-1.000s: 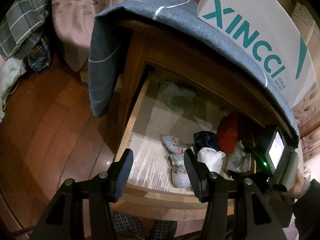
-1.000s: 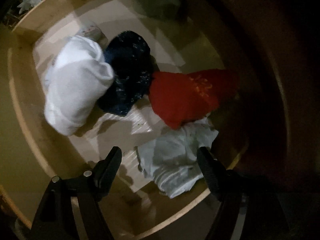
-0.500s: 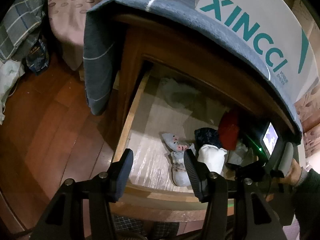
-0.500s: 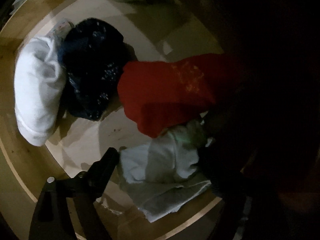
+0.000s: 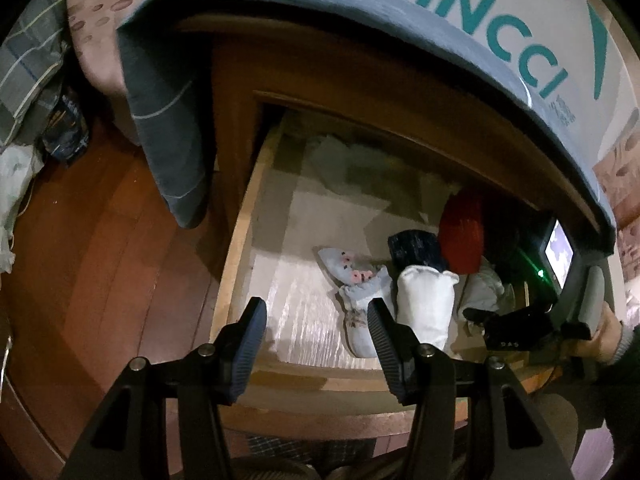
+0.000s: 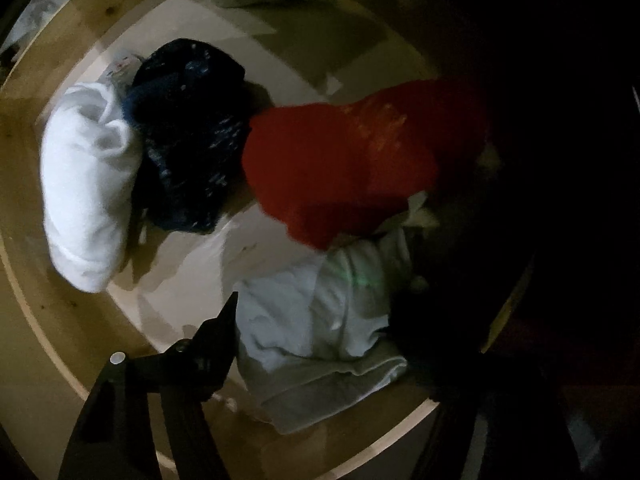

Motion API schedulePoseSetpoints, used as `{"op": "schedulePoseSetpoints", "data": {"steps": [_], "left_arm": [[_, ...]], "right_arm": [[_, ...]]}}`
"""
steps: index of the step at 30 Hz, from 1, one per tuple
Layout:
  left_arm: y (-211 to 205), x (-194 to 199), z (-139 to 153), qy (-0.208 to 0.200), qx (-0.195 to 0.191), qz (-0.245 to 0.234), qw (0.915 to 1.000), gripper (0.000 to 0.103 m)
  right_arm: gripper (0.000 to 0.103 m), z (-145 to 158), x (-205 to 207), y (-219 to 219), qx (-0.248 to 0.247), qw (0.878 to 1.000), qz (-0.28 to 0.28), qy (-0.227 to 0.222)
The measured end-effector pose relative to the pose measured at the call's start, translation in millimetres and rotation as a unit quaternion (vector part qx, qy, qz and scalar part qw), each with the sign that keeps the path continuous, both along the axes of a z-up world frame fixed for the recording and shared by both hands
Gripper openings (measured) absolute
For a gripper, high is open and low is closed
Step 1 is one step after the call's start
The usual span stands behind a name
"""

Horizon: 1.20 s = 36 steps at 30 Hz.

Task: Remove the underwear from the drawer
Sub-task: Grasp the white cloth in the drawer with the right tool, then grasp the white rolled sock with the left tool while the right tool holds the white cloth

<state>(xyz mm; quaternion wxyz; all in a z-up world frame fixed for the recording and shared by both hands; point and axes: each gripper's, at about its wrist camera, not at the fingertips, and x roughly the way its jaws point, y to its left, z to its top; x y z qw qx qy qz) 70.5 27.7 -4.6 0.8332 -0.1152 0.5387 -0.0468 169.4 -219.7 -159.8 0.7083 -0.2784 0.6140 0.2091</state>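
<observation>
In the open wooden drawer (image 5: pixel 240 240) of a cloth-draped nightstand, the pale underwear (image 6: pixel 320 320) lay at the front right corner beside a red garment (image 6: pixel 344 160), the right tool (image 6: pixel 320 344) closing around it, the left tool (image 5: pixel 316 332) apart, empty, over the drawer's front edge.

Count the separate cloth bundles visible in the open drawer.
6: pale crumpled one at back, floral socks, white roll, navy, red, light grey under right gripper. More may hide.

Dim, warm lighting is noted; fisheye edges are bent, the right view's right half is lost in shadow.
</observation>
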Motion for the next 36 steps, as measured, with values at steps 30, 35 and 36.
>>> {"op": "schedulePoseSetpoints", "data": {"steps": [30, 35, 36], "left_arm": [[-73.7, 16.8, -27.7, 0.077, -0.034, -0.113, 0.9901, 0.054], [-93.0, 29.2, -30.7, 0.091, -0.062, -0.111, 0.9878, 0.054], [-97.4, 33.0, -31.4, 0.092, -0.059, -0.11, 0.9879, 0.054]], "right_arm": [[0.051, 76.4, -65.3, -59.6, 0.195, 0.94, -0.279, -0.028], [0.051, 86.1, -96.8, -58.1, 0.221, 0.921, -0.315, -0.055], [0.051, 84.5, -93.5, -57.4, 0.228, 0.918, -0.318, -0.057]]}}
